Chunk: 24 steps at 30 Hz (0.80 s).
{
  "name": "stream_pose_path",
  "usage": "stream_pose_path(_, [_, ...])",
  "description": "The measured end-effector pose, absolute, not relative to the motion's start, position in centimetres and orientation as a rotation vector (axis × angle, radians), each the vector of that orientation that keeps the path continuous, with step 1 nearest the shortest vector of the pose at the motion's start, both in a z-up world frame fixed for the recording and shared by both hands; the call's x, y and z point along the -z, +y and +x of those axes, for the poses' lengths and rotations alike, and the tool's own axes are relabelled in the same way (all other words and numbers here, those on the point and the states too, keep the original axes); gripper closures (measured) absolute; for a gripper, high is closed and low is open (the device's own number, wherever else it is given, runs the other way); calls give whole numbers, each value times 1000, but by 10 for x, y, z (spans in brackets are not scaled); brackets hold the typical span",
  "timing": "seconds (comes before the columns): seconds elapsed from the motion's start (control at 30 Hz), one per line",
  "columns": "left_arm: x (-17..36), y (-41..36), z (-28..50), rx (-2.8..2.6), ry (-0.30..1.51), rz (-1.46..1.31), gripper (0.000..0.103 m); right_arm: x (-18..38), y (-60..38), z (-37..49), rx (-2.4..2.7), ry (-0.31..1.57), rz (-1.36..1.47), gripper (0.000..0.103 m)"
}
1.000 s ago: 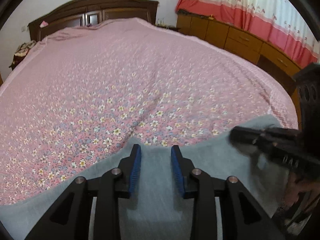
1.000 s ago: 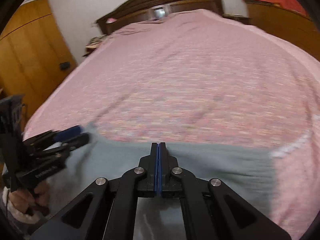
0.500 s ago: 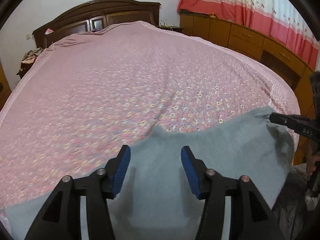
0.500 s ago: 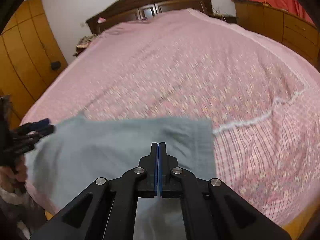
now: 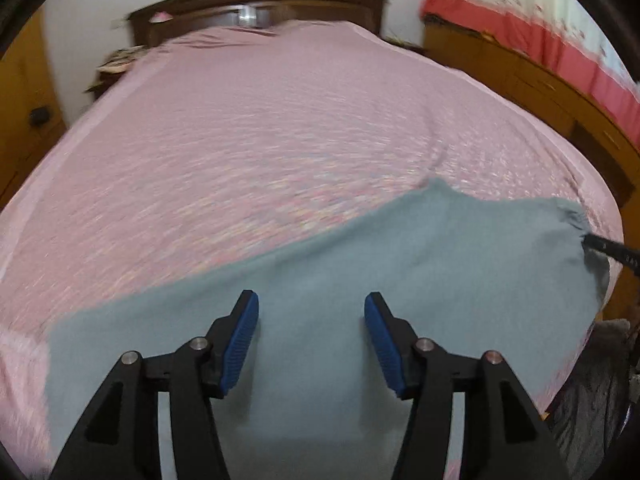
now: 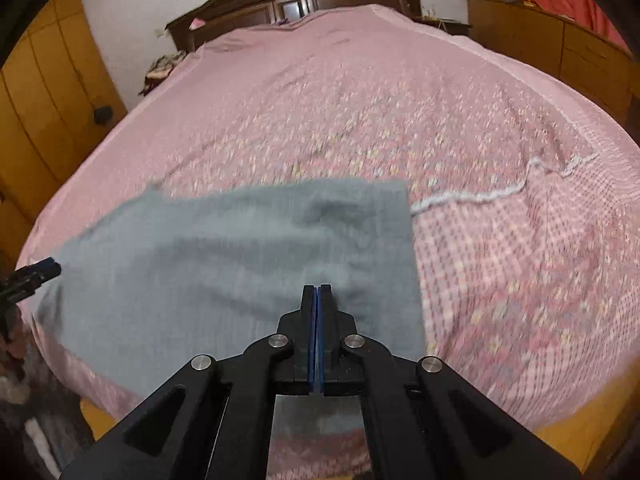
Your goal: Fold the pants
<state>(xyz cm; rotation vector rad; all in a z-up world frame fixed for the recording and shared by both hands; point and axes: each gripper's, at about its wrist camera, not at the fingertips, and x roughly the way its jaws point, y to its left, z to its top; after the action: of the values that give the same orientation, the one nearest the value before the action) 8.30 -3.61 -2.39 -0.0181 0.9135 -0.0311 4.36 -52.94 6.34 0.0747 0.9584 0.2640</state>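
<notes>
Pants, grey-blue soft knit fabric (image 5: 360,300), laid flat along the near edge of a wide bed under a pink floral bedspread (image 5: 260,140); one straight short end shows in the right wrist view (image 6: 408,240), with a pale cord (image 6: 480,196) lying on the spread just beside it. Left gripper (image 5: 311,320), black frame with blue ribbed pads: jaws opening, well apart, held above the cloth with only fabric seen behind the gap and neither pad pressing on it; it has hold of nothing. Right gripper (image 6: 317,294), same make: pads pressed flat together over the cloth near its straight end; whether any fabric is pinched between them cannot be told. Dark wooden headboard (image 6: 296,4) at the far end of the bed. Orange-brown wooden cabinets (image 5: 532,80) along the right wall, red-banded curtain (image 5: 540,32) above them.
</notes>
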Motion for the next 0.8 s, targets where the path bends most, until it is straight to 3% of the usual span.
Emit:
stream_pose_path(0.13, [50,15,67,-35,1025,-89,43,-48,-526,46,-257,978,79,103])
stream_pose_path(0.33, [51,25,80,-98,909,53,42,-45,-528,48,-265,980,103,103])
stream_pose_path(0.6, [45,51,70,-234,904,96,41,-41,-527,45,-258,974,99,103])
stream_pose_path(0.8, [45,98,87,-248,917,-21,41,-45,-530,42,-252,970,129,103])
